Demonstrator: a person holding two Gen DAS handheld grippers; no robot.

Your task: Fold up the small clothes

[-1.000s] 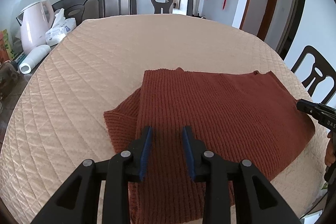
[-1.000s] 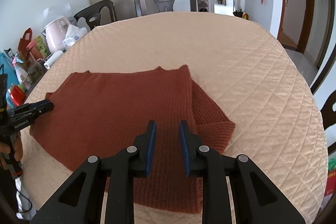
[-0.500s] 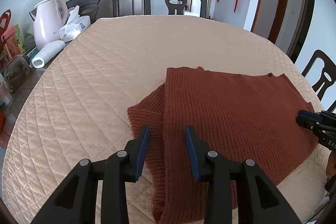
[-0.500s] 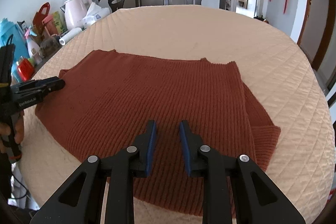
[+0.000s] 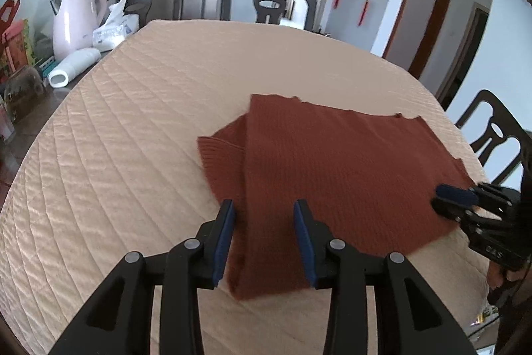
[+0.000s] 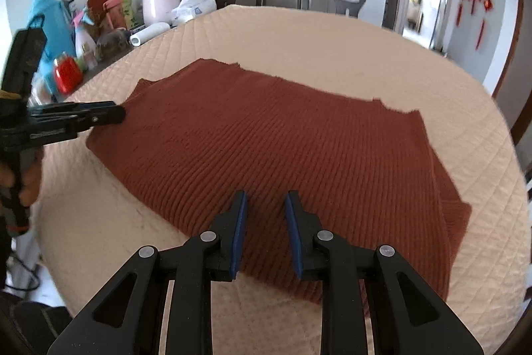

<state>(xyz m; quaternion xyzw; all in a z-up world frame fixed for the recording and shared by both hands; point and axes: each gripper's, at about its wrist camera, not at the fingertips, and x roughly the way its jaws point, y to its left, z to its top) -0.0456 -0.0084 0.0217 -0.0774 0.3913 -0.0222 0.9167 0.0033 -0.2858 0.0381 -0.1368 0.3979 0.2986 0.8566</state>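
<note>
Both my left gripper and right gripper hang parted and empty above the rust-brown ribbed knit garment; a shallow pinch risks catching one layer, skewing my fold.

The sweater's near corner lies behind the left hand-held gripper (possibly folded under).

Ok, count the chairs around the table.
3 in view: two chairs at the far edge, one chair at the right side. Others may be hidden.

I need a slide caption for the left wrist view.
Open left gripper above the rust knit garment's folded edge on a quilted table.
</note>
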